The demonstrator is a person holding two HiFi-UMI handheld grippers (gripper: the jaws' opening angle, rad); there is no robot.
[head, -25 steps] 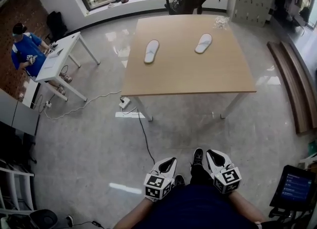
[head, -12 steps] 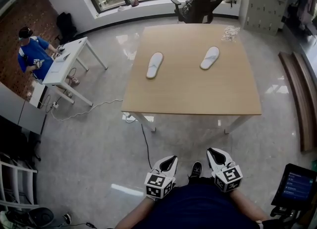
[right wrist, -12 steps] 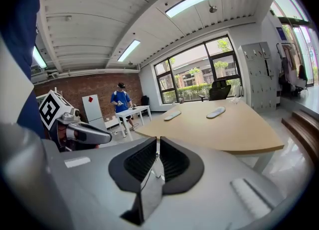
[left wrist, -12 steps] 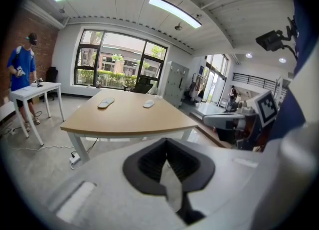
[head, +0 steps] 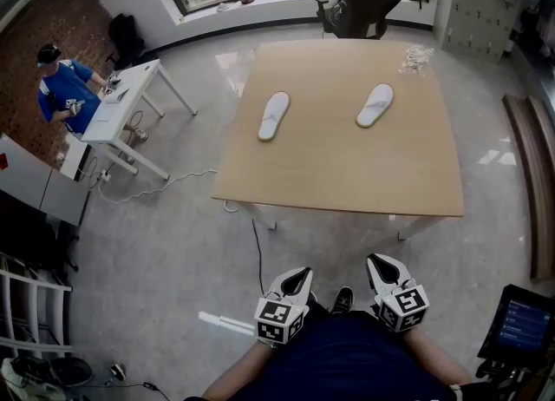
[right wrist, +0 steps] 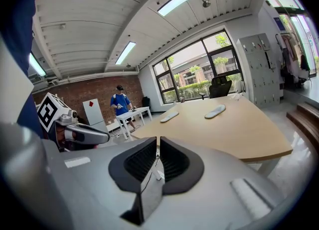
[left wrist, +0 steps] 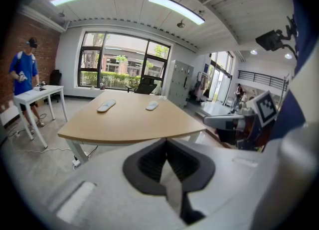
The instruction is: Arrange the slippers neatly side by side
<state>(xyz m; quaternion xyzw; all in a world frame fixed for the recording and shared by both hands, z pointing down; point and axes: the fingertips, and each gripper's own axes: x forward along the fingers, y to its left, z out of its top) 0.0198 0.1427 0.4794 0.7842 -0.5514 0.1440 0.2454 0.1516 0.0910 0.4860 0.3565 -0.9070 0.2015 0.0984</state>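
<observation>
Two slippers, white, flat, fabric, on far half of light wooden square table point(head: 347, 174). Left slipper point(head: 274, 115) & right slipper point(head: 375, 105) lie well apart, bare tabletop btwn them; each slanted a bit, far end leaning right. Left gripper point(head: 296, 279) & right gripper point(head: 378, 264), white w/ marker cubes, held low nr the person's body, short of table's near edge, over grey floor. Both pairs of jaws clenched together, nothing btwn them. Black office chair point(head: 362, 10) beyond table's far edge. Person in a blue shirt point(head: 61, 95) at small white desk point(head: 130, 104), far left.
</observation>
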